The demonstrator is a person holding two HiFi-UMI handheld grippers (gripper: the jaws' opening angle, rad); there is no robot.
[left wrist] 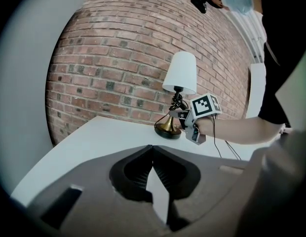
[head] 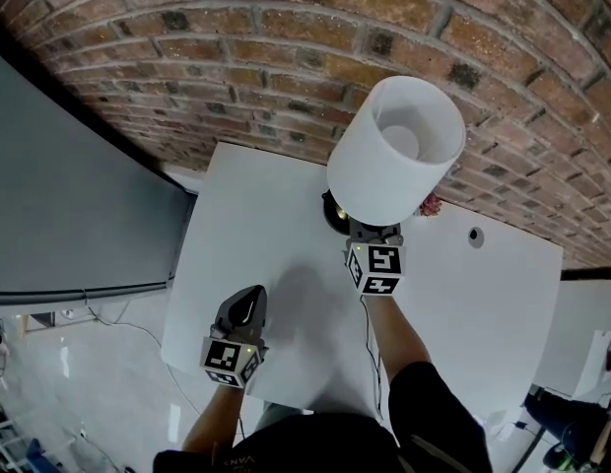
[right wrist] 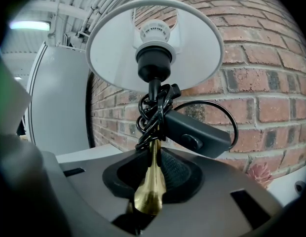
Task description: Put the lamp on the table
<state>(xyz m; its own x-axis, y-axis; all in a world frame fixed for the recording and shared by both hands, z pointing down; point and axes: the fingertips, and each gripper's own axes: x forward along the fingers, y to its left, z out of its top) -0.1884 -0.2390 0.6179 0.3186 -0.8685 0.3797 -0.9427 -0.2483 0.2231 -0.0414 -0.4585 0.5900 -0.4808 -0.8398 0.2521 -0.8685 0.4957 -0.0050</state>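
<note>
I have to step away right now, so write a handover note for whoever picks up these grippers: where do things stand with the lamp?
Left gripper: shut, empty, over the near part of the table, apart from the lamp.
Right gripper: shut on the lamp's brass stem, below the bundled cord and switch.
Lamp: upright, base apparently resting on the table near the brick wall.
Done: lamp looks set down.
Left: open the right jaws, draw back, and check that the lamp stands alone.

Head overhead, gripper views level, sharing lamp (head: pixel 396 146)
</note>
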